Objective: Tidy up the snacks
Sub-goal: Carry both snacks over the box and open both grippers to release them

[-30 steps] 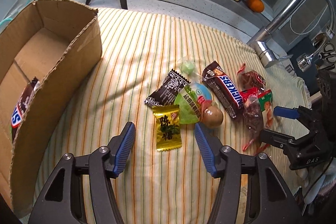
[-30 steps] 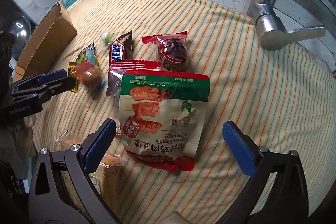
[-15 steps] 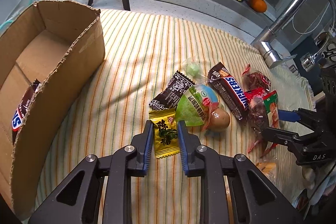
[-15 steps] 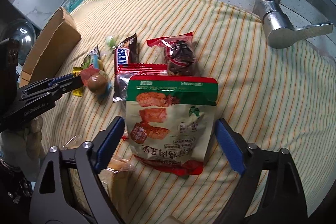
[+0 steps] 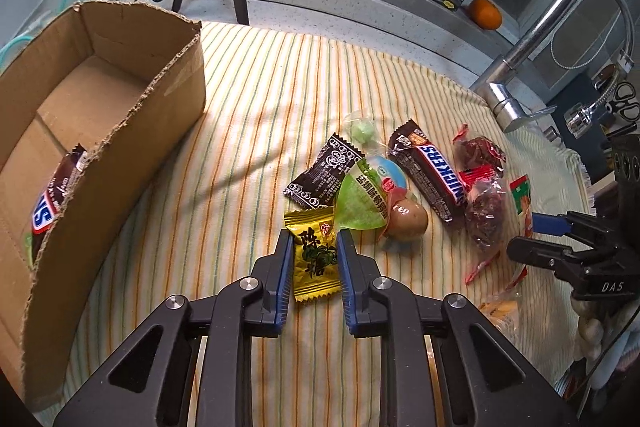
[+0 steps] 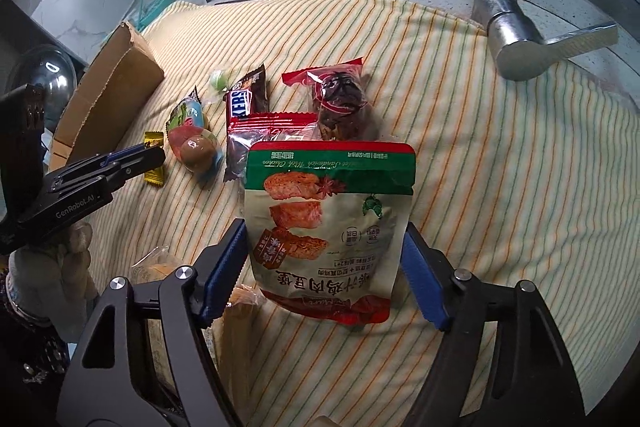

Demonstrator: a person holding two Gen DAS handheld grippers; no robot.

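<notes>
Left wrist view: left tongs (image 5: 312,267) clamped on yellow foil candy (image 5: 314,259), right tongs (image 6: 324,263) closing around, left pad touching, green-topped pouch (image 6: 326,219).

Both cams look steeply down along their fingers, close over the striped cloth (image 5: 248,115). Left wrist faces the cardboard box (image 5: 120,131) side; right wrist faces the faucet (image 6: 516,39). Shared: the central snack pile (image 5: 400,183).

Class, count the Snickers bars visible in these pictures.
2: one Snickers bar lies on the striped cloth among other snacks; another inside the cardboard box. More may be hidden.
</notes>
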